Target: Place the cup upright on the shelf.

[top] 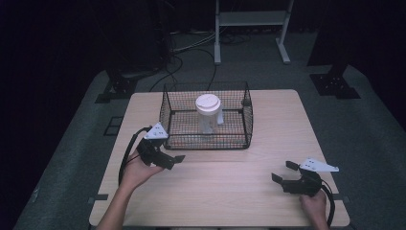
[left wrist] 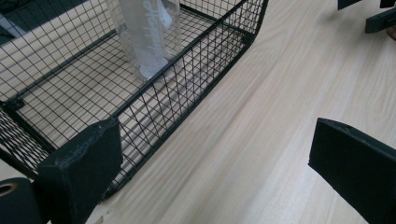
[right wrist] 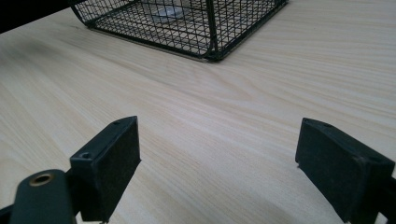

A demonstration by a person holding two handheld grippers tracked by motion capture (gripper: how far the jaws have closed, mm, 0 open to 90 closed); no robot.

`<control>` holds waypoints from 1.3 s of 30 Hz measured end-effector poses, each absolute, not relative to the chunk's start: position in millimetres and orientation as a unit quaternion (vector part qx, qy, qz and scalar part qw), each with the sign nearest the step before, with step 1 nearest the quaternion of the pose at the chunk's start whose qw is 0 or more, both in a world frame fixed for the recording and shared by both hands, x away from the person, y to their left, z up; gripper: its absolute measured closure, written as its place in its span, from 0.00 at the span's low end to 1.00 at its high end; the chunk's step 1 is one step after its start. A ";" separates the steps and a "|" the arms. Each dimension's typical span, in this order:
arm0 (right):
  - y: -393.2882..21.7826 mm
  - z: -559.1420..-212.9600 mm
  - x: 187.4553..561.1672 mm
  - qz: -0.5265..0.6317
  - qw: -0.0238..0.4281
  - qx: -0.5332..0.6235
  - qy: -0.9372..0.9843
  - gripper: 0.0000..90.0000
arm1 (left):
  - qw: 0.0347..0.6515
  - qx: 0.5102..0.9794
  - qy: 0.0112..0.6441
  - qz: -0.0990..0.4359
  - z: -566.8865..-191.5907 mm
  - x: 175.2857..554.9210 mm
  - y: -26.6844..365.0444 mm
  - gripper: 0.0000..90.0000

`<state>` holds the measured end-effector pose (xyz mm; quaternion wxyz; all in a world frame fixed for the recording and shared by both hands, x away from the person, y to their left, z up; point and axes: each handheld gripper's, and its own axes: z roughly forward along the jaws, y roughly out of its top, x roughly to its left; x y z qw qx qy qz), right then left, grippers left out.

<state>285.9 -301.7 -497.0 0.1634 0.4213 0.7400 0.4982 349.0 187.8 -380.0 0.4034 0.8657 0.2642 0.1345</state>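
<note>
A black wire basket (top: pixel 249 115) stands at the back middle of the wooden table (top: pixel 268 196). Inside it a clear plastic cup with a white lid (top: pixel 208 113) stands upright. My left gripper (top: pixel 174 160) is open just in front of the basket's left front corner, jaws apart with nothing between them. In the left gripper view the basket's front wall (left wrist: pixel 187 93) runs close by, and the cup (left wrist: pixel 144 37) shows behind the mesh. My right gripper (top: pixel 283 173) rests open near the table's front right; the right gripper view shows bare wood between its fingers (right wrist: pixel 109 163) and the basket (right wrist: pixel 187 23) farther off.
Bare tabletop stretches between the two grippers and in front of the basket. Beyond the table lie a dark floor, cables (top: pixel 191 48), a white frame's legs (top: pixel 218 43) and black stands' feet (top: pixel 335 84).
</note>
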 end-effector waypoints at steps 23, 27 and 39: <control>-300.9 -497.0 285.6 0.495 0.164 0.419 0.743 0.14 | 0.425 0.849 0.284 0.134 -412.7 325.1 211.0 0.03; -300.9 -496.9 285.5 0.495 0.165 0.419 0.743 0.14 | 0.426 0.848 0.286 0.135 -417.3 322.1 213.0 0.03; -300.9 -496.7 284.7 0.497 0.164 0.417 0.743 0.14 | 0.482 0.813 0.305 0.118 -434.9 308.1 229.5 0.03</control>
